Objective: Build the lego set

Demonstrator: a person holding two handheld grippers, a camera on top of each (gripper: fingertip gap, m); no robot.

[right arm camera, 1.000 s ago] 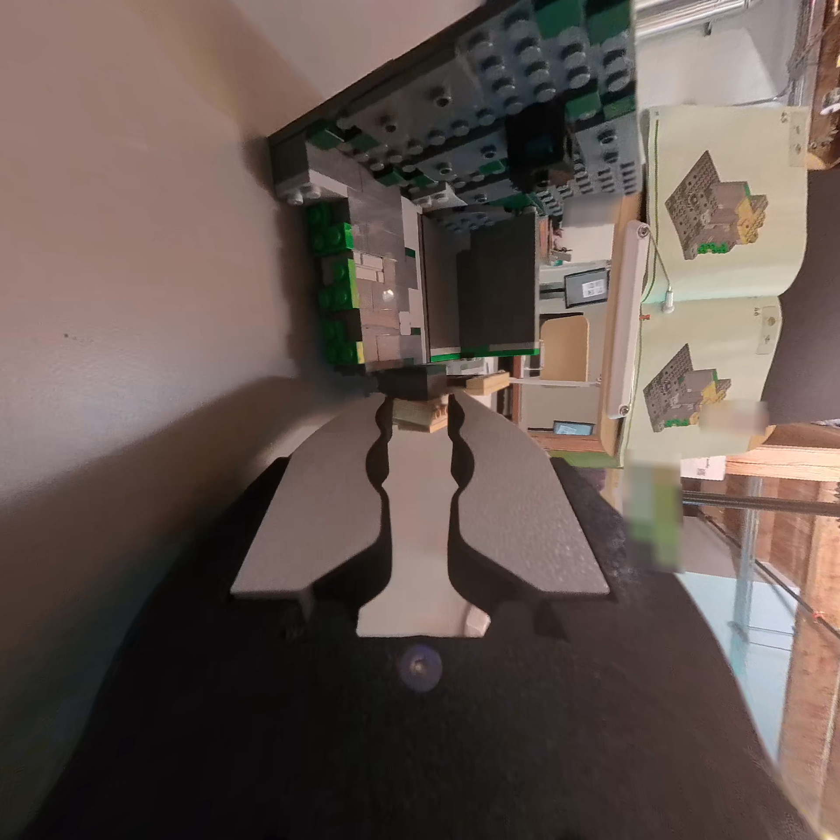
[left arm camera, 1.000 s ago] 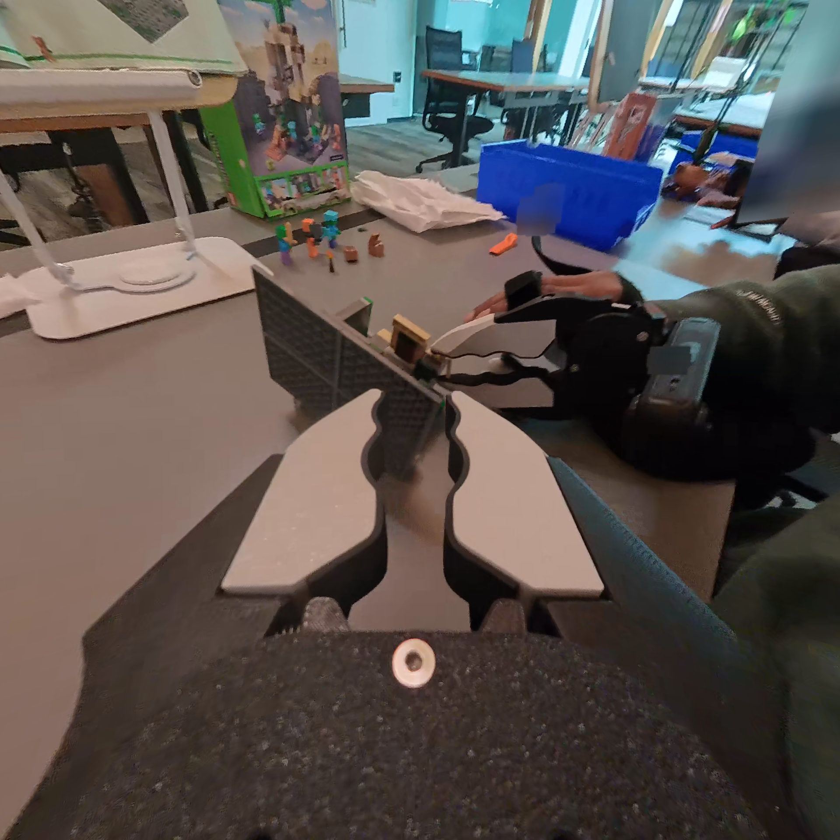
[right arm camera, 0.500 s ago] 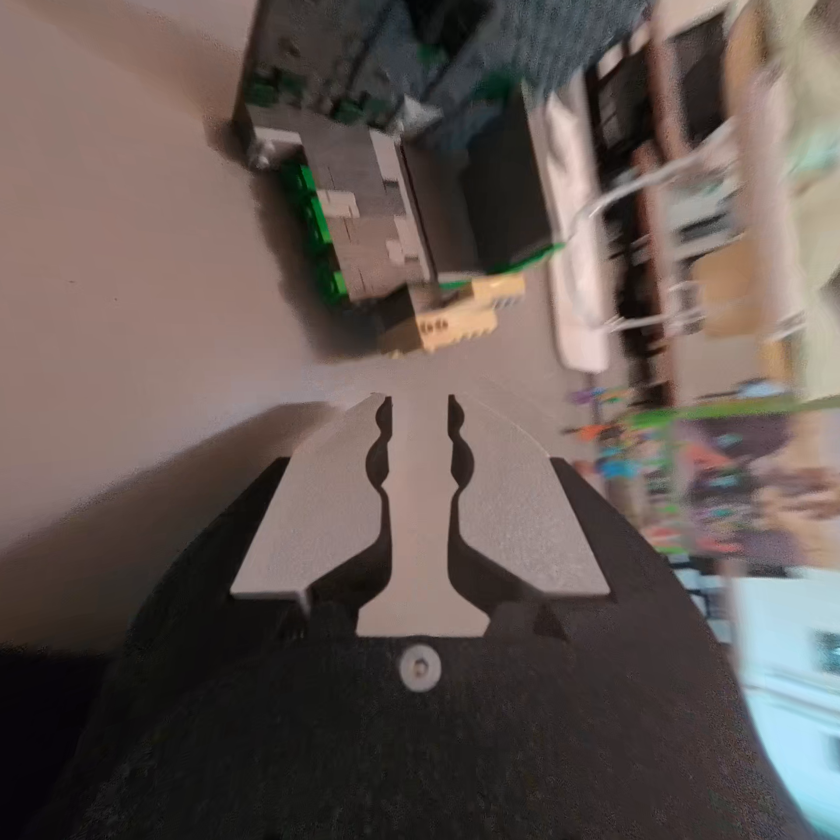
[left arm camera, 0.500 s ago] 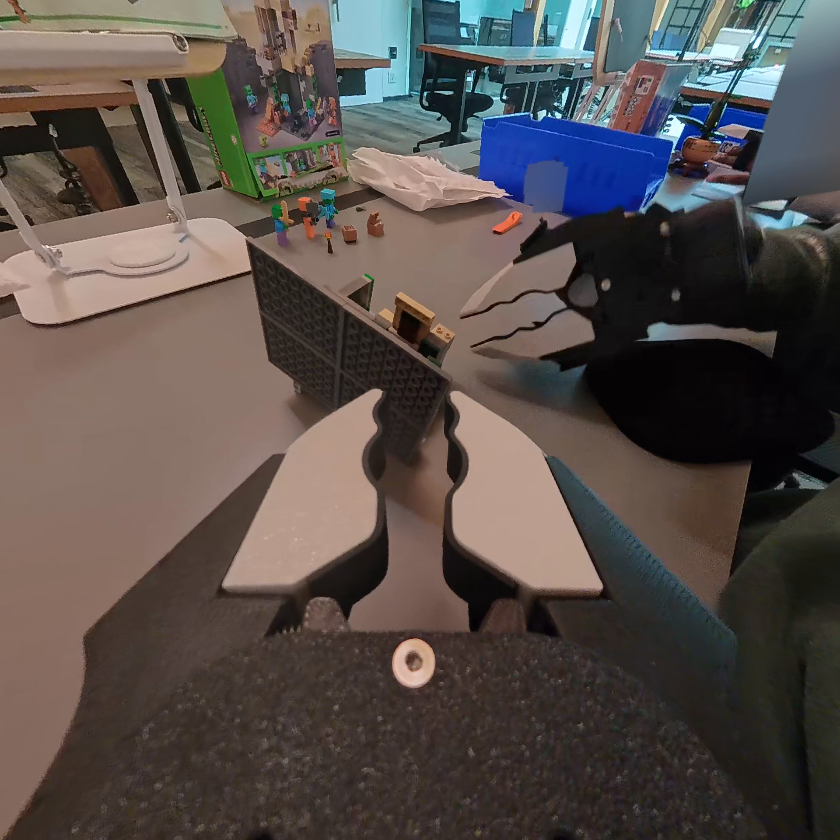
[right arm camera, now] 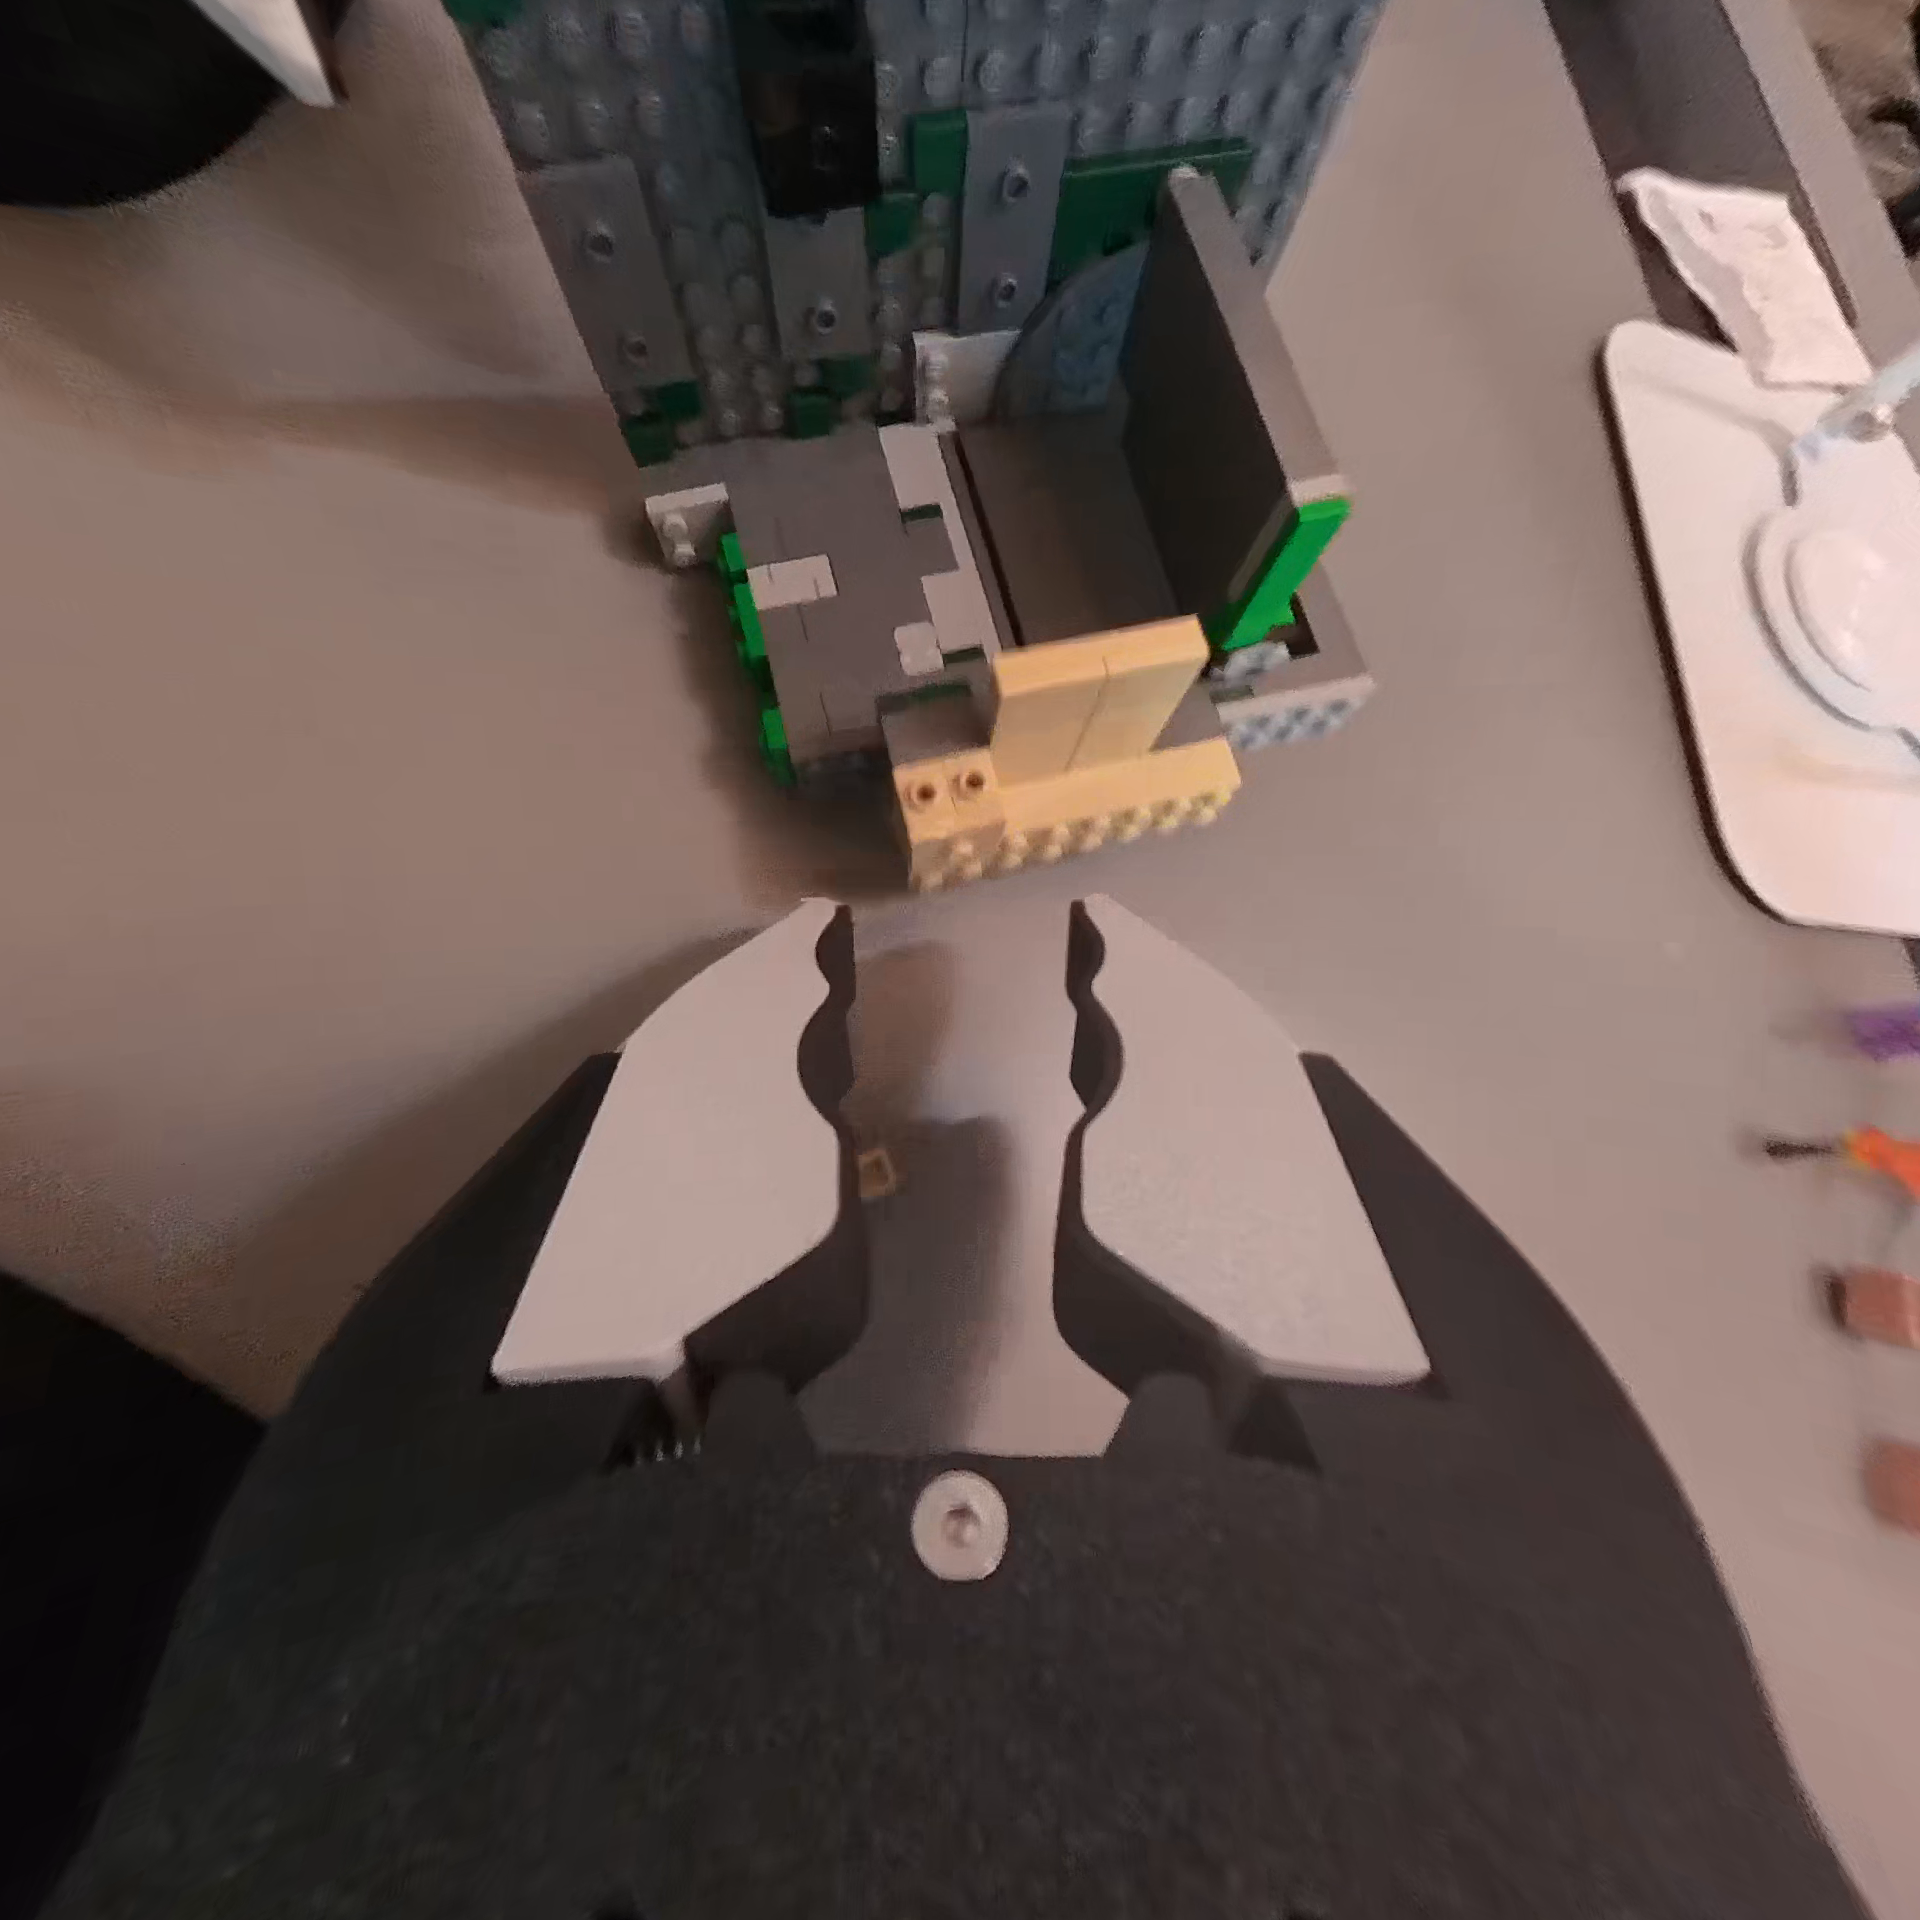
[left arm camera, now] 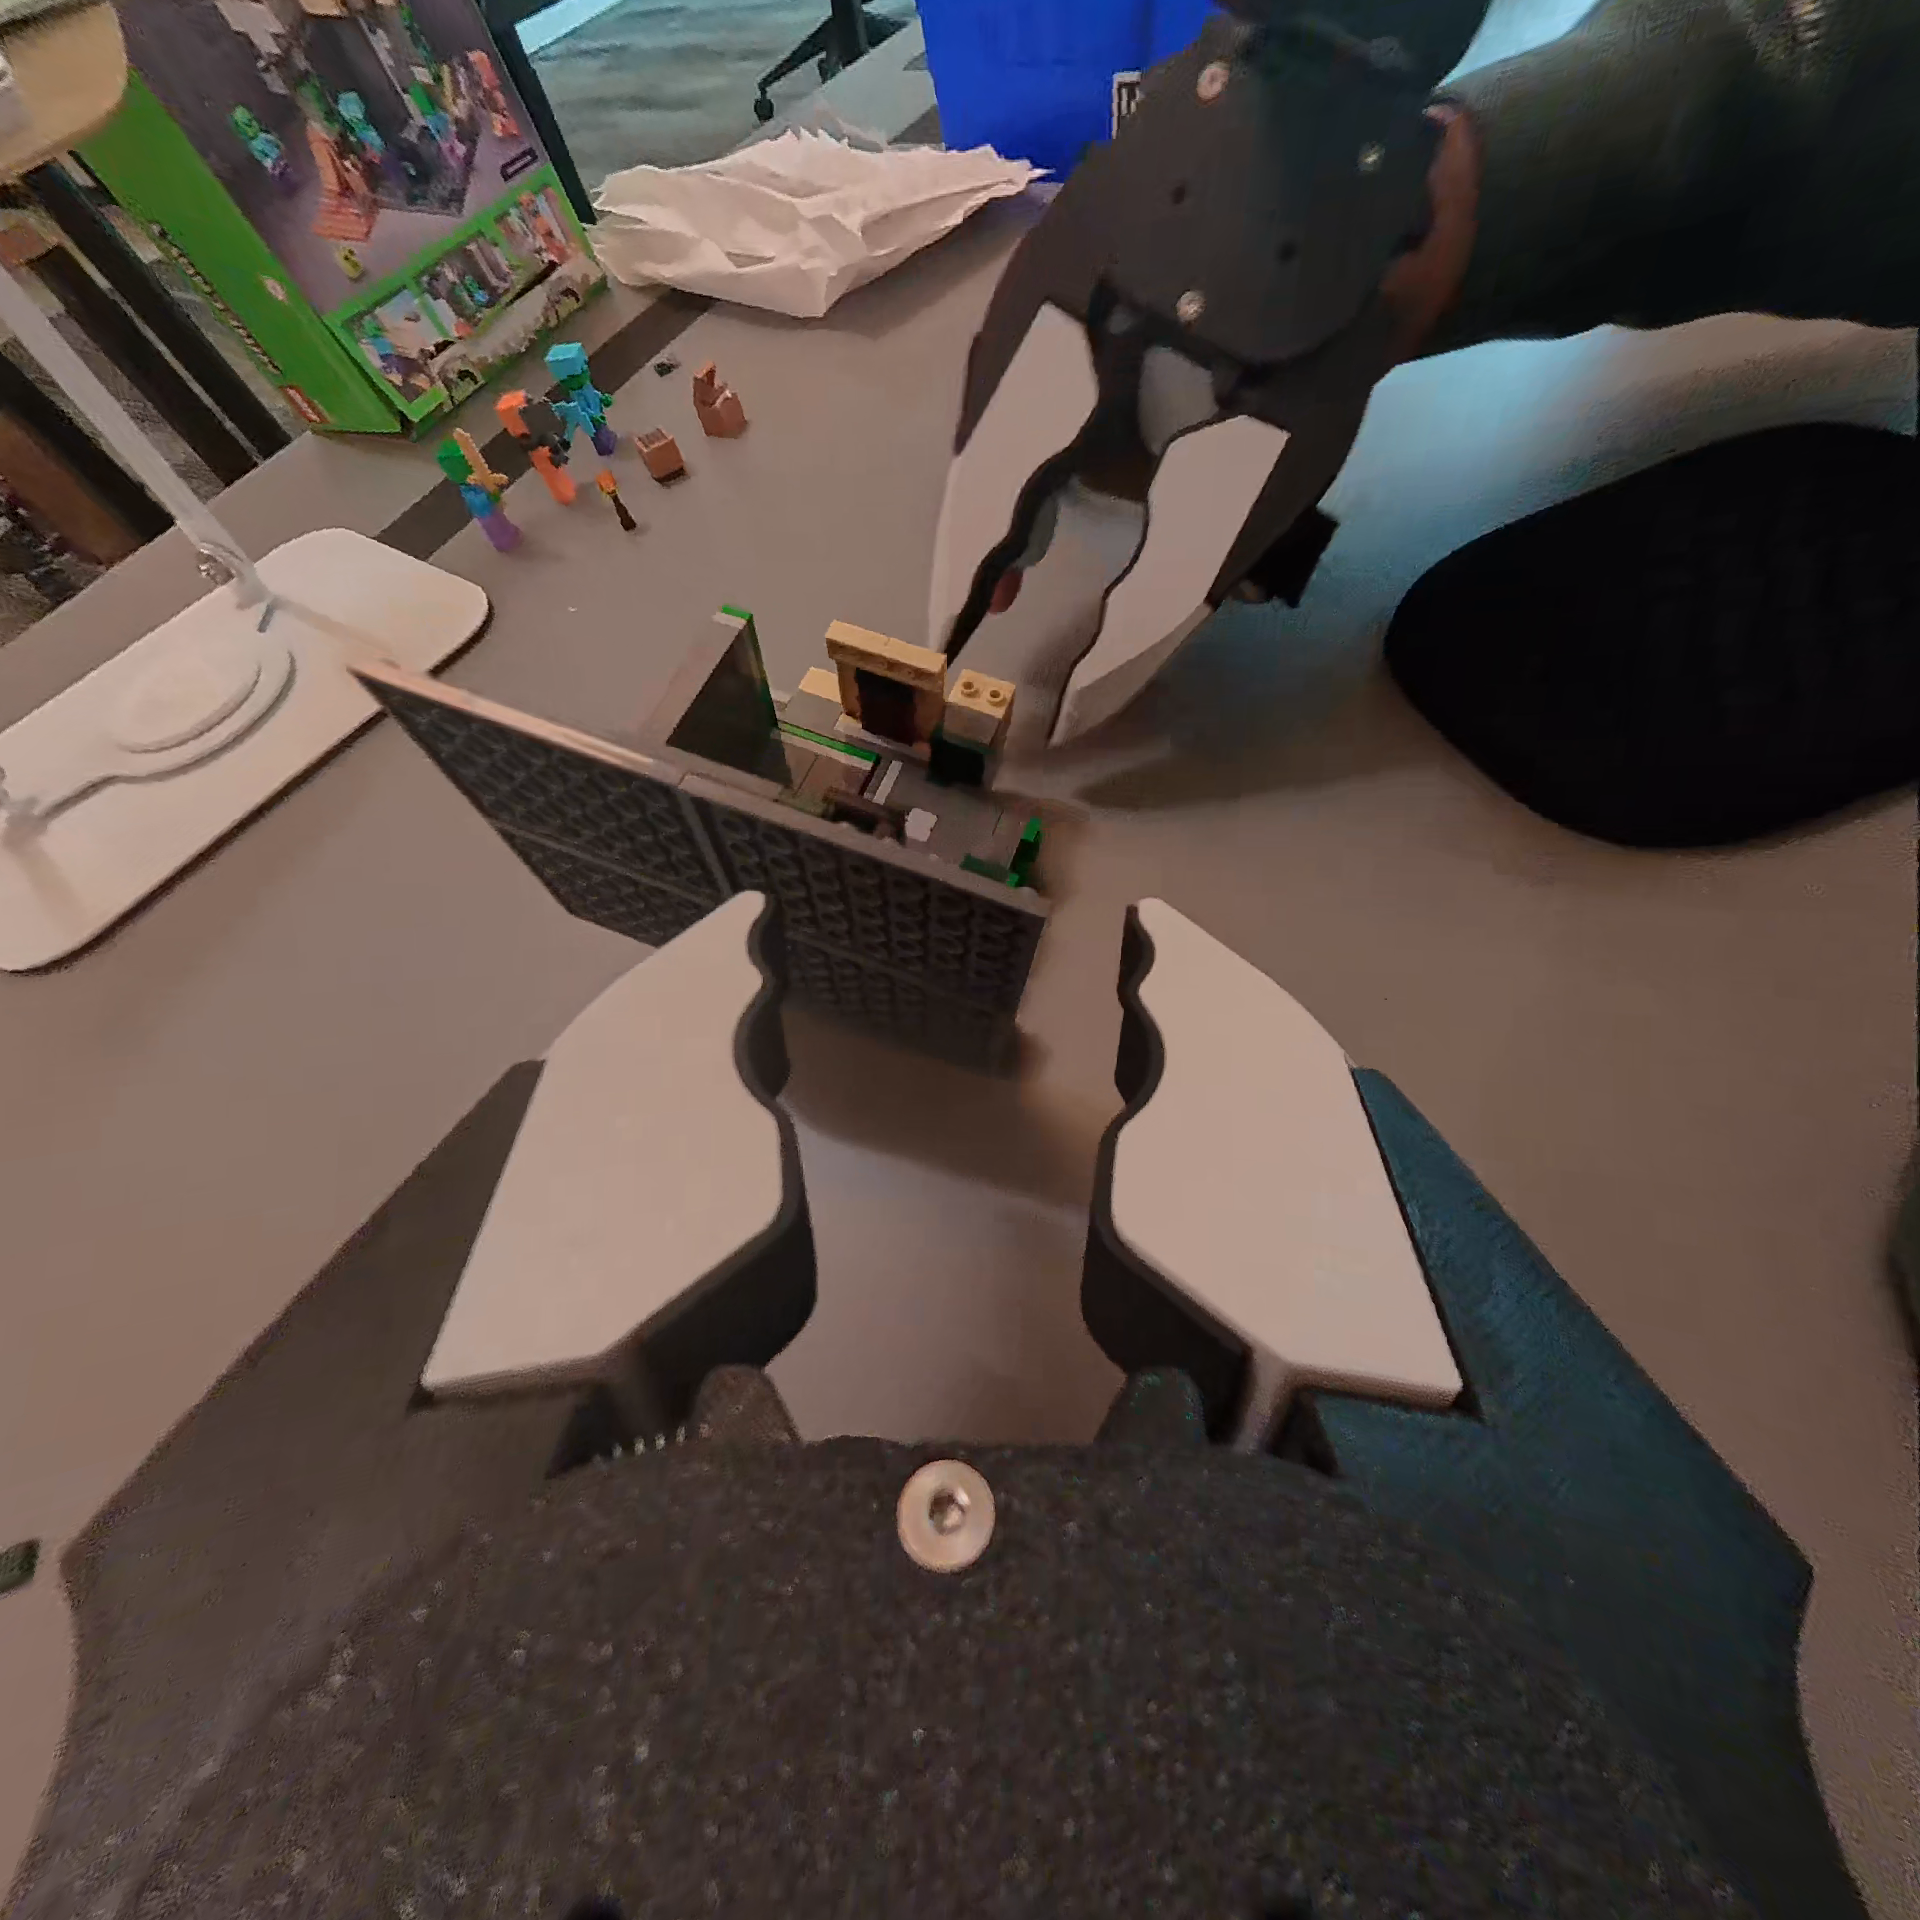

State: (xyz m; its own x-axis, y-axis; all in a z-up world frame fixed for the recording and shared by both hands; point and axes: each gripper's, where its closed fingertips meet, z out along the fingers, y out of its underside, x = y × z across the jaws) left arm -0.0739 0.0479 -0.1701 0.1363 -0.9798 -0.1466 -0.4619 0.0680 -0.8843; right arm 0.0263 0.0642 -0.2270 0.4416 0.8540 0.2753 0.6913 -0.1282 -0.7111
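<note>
The lego build [left arm camera: 852, 914] stands on edge on the grey table, with its dark baseplate underside facing my left gripper [left arm camera: 945, 925]. That gripper is open, its fingertips on either side of the plate's near corner. Tan bricks [left arm camera: 977, 701] sit on the build's far side. My right gripper [left arm camera: 1013, 675] hangs open just beyond them, pointing down. In the right wrist view the right gripper [right arm camera: 956, 920] is open and empty, just short of the tan bricks [right arm camera: 1070, 790] on the grey and green build [right arm camera: 852, 582]. A tiny tan piece [right arm camera: 876, 1174] shows by its left finger.
Several minifigures [left arm camera: 530, 436] and small brown pieces stand behind the build, before a green lego box [left arm camera: 343, 208]. A white stand base [left arm camera: 208, 707] lies left, also in the right wrist view [right arm camera: 1766, 675]. A crumpled white bag [left arm camera: 810, 218], a blue bin [left arm camera: 1018, 94] and a black pad [left arm camera: 1683, 644] lie beyond. The grippers' ends are close to 12 cm from one another.
My right gripper let go of the tan brick on the build, drew back, turned and opened. My left gripper opened wider around the baseplate corner.
</note>
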